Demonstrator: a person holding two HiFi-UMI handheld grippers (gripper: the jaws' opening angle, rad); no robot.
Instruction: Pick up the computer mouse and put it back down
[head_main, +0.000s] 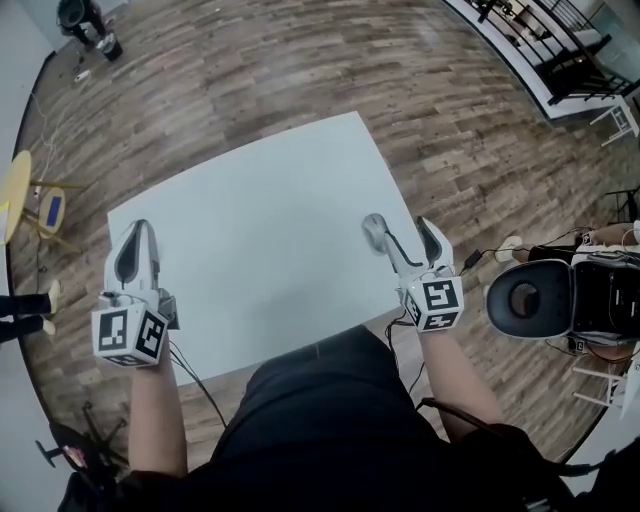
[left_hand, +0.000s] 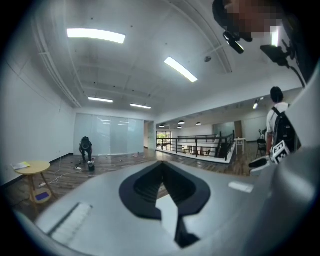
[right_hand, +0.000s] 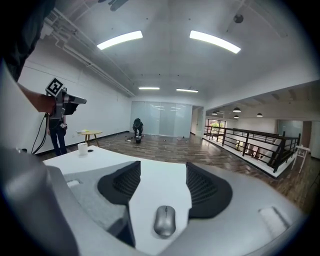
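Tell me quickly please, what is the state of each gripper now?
Left gripper: closed, empty.
Right gripper: open; the computer mouse lies between its jaws, not gripped.

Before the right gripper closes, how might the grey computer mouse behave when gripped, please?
The computer mouse looks rigid and small, so probably light. Its smooth, rounded shell may slip off the right gripper's pads. Flat on the white table, it should slide, not roll.
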